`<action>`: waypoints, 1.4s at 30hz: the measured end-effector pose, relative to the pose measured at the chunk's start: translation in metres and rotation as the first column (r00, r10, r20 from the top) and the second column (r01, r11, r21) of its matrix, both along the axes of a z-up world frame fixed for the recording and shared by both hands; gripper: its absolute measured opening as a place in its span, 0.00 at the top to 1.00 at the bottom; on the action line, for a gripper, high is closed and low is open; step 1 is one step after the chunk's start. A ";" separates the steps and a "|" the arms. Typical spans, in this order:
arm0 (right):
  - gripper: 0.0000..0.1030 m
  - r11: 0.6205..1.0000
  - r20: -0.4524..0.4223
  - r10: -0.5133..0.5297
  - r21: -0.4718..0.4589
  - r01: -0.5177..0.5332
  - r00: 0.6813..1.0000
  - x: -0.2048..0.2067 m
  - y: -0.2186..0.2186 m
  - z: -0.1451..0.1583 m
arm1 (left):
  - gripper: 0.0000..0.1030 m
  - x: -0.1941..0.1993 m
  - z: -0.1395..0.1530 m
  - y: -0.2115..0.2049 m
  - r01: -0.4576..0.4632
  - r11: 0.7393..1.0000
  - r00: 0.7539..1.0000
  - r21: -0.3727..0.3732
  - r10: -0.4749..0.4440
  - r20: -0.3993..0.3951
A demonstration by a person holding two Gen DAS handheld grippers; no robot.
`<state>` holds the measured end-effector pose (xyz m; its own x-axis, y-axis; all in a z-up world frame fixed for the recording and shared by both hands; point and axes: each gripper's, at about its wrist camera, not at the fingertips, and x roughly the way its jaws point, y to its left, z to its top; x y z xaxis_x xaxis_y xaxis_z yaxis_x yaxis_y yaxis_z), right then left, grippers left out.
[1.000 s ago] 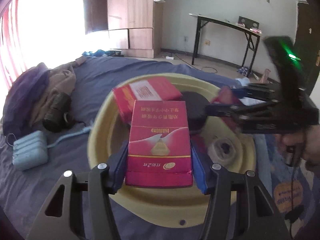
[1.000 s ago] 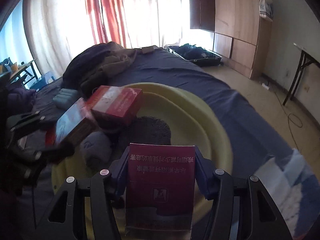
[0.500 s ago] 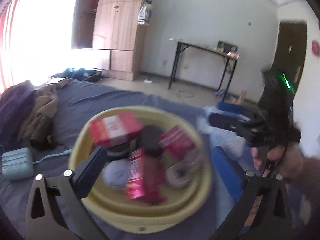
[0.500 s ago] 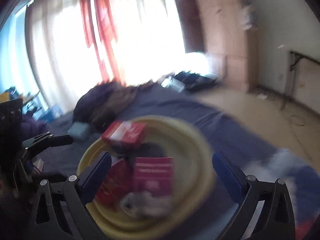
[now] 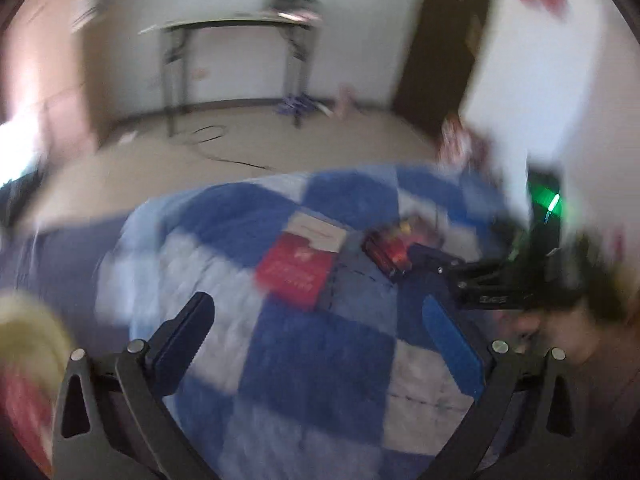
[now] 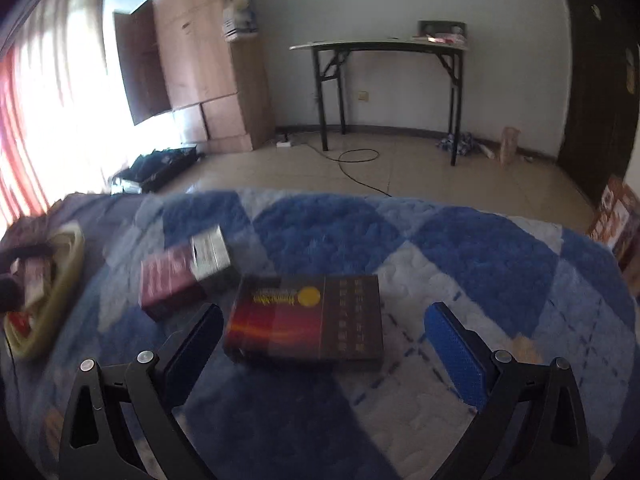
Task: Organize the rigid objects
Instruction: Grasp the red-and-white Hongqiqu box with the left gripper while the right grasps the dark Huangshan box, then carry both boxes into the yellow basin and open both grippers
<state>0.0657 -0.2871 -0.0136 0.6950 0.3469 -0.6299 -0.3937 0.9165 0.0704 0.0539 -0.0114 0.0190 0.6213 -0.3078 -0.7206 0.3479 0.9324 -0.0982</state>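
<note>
Both grippers are open and empty above a blue-and-white checked quilt (image 6: 460,248). In the right wrist view a dark red-and-gold box (image 6: 308,326) lies flat just ahead of my right gripper (image 6: 324,340). A maroon box with a silver end (image 6: 184,276) lies to its left. The yellow basin (image 6: 60,284) holding red boxes sits at the far left. In the blurred left wrist view a red-and-white box (image 5: 300,264) and the dark box (image 5: 390,250) lie beyond my left gripper (image 5: 320,332). The right gripper (image 5: 480,280) shows there at the right.
The bed edge runs across behind the boxes, with tiled floor beyond. A black-legged table (image 6: 384,80) stands at the far wall and a wooden wardrobe (image 6: 200,80) at the left. A dark bag (image 6: 160,166) lies on the floor.
Both grippers let go of their red boxes into the yellow basin, opened, and swung right, away from the basin, to the checked quilt where more boxes lie.
</note>
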 end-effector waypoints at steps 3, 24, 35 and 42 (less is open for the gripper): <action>0.00 0.999 -0.024 0.031 -0.020 -0.032 0.999 0.003 0.008 -0.005 | 0.00 0.021 -0.020 -0.025 0.120 0.982 0.993 0.146 -0.121 -0.002; 0.12 0.965 0.029 0.261 -0.051 -0.259 0.965 0.024 0.051 -0.012 | 0.45 -0.018 -0.012 0.052 -0.137 0.990 0.988 0.010 0.136 0.078; 0.12 0.682 0.068 0.731 -0.057 -0.729 0.679 -0.056 0.283 0.036 | 0.45 -0.205 0.001 0.261 -0.673 0.739 0.736 0.014 0.668 0.114; 0.12 0.608 -0.055 0.787 -0.092 -0.788 0.614 -0.042 0.419 0.042 | 0.45 -0.200 -0.037 0.292 -0.674 0.739 0.739 -0.020 0.674 0.005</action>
